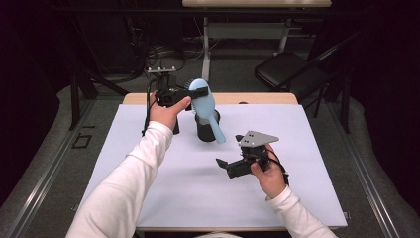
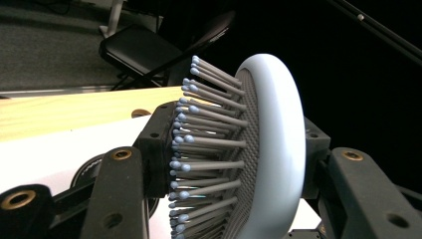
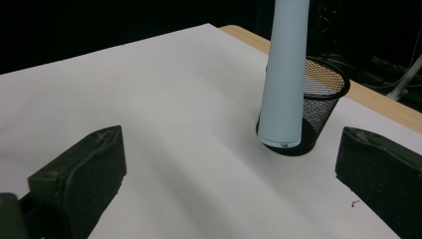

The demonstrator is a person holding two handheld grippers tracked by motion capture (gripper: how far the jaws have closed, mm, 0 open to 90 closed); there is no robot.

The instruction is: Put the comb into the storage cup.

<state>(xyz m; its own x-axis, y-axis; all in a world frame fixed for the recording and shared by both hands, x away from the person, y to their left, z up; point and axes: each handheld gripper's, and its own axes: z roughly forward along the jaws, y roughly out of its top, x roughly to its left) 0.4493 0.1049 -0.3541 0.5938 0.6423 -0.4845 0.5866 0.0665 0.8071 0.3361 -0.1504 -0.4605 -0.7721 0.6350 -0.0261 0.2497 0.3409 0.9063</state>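
Observation:
My left gripper [image 1: 197,92] is shut on the head of a light blue hairbrush [image 1: 204,101], held above the far middle of the table. In the left gripper view the jaws clamp the brush head [image 2: 271,144] from both sides, bristles facing left. The brush's handle [image 3: 286,74] slants down in front of a black mesh cup [image 1: 203,133], its tip near the cup's [image 3: 328,94] base. I cannot tell whether the tip touches the table. My right gripper [image 1: 226,166] rests low at the near right, open and with nothing between its fingers [image 3: 84,169], pointing toward the cup.
A white sheet [image 1: 198,188] covers the wooden table [image 1: 267,98]. A small dark object [image 1: 176,128] stands just behind my left hand. A black folding chair [image 1: 287,69] stands beyond the table's far right corner, and a desk frame [image 1: 247,29] farther back.

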